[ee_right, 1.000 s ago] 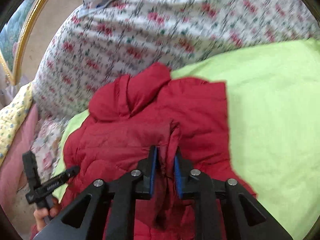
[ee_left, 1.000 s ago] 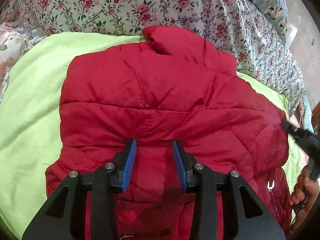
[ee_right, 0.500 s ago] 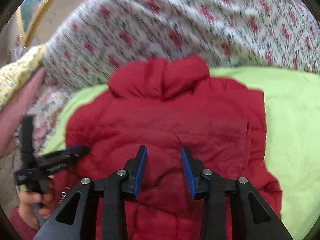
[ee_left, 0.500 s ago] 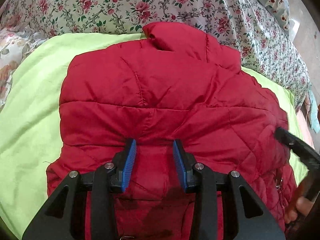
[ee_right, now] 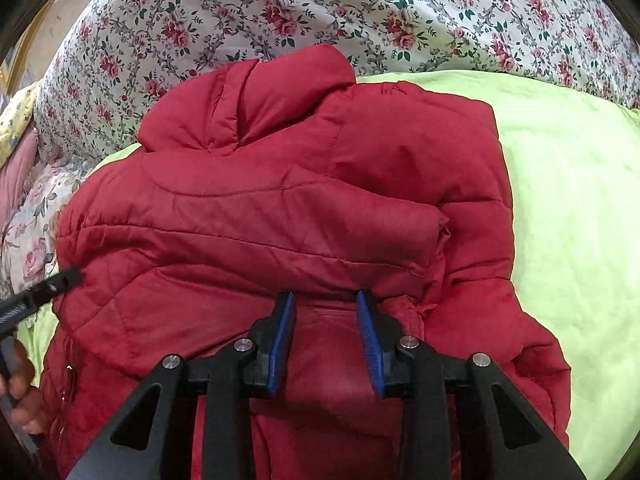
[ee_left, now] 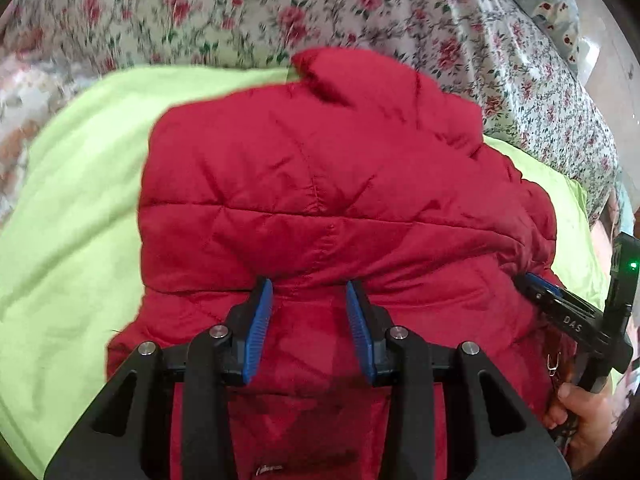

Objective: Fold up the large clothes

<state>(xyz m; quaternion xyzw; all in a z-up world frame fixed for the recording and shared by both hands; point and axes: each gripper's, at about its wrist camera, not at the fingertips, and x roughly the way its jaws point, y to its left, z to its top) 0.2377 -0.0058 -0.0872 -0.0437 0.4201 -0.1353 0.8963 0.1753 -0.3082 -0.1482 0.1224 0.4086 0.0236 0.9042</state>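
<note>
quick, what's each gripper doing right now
left gripper: open, jaws apart over the red jacket, gripping nothing.
right gripper: open over the jacket, holding nothing; jaws just closed slightly.

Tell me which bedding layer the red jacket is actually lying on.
The plain lime-green sheet, not the rose-patterned floral cover behind it; only the red jacket collar reaches the floral one.

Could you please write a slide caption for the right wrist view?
Open right gripper over a red puffer jacket lying on a lime-green sheet.
</note>
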